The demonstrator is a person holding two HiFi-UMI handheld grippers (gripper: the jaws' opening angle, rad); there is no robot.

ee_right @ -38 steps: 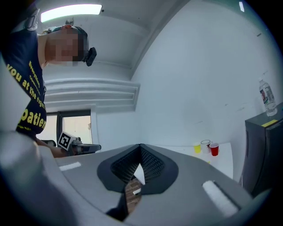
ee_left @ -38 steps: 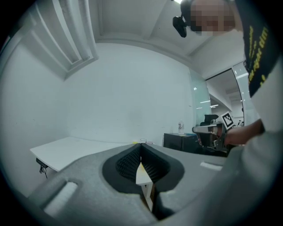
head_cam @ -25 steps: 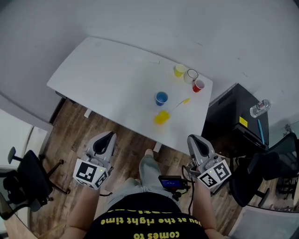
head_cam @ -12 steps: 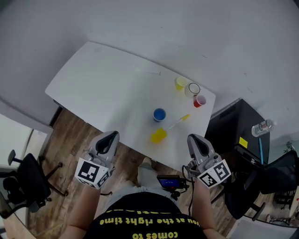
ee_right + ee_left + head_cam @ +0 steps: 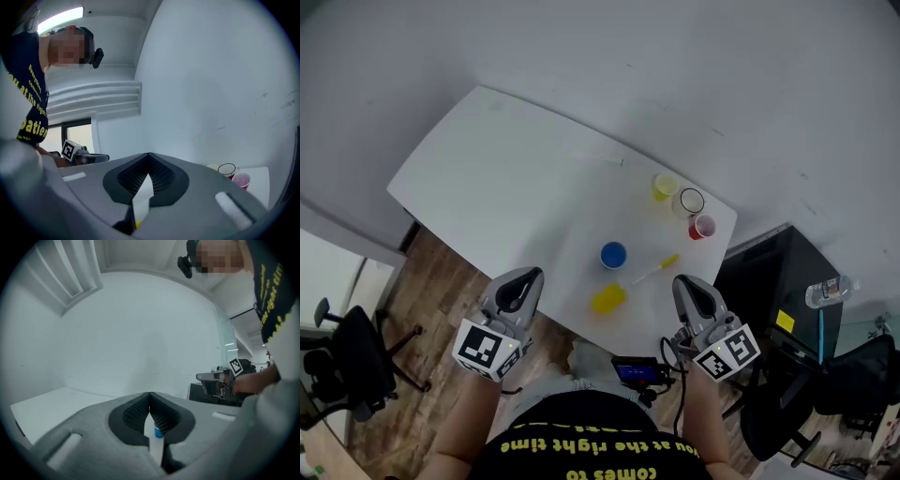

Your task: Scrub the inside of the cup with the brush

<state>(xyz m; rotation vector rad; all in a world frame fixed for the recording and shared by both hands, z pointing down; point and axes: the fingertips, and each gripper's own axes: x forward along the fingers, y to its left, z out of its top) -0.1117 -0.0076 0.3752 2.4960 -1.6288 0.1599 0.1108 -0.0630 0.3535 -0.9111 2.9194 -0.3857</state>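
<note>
1. Left tongs [image 5: 526,277] and right tongs [image 5: 683,281], one in each of a person's hands, are both pressed together with nothing between them. They are poised at the near edge of a white tabletop [image 5: 506,178], above a wood-plank floor [image 5: 441,281].
2. Between the two tongs, just inside that edge, sits the near yellow cup [image 5: 607,299].
3. Just beyond it stands a blue cup [image 5: 613,254], upright and open-topped. To its right lies the brush [image 5: 653,271], a pale handle with a yellow end, flat on the tabletop and apart from both cups.
4. Farther back, by the right-hand corner, three more cups cluster: the far yellow cup [image 5: 664,187], a clear cup with a dark rim [image 5: 691,201] and a red cup [image 5: 703,226].
5. A black cabinet [image 5: 769,272] stands off the tabletop's right end.
</note>
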